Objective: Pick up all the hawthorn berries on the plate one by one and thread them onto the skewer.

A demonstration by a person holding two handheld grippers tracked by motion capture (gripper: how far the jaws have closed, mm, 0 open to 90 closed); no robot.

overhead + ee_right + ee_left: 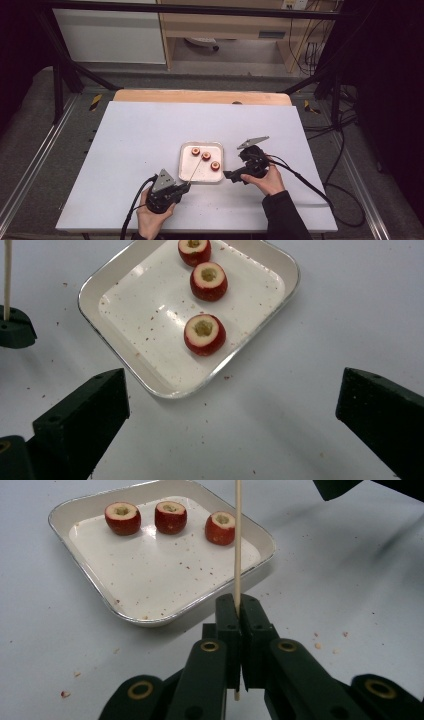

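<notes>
Three red-skinned fruit pieces with pale cream cut tops sit in a glossy white tray flecked with reddish crumbs, on a white worktop, beside a pale tan wooden skewer and black jaws.

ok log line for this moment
left gripper: shut on skewer | right gripper: open, near tray | three fruit pieces in tray

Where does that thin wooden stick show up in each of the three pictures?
High view: the wooden stick slants over the tray's left half.
Left gripper view: upright at centre, clamped between the black jaws.
Right gripper view: top left corner.
Shared landmark: the white tray with three red fruit pieces.
</notes>
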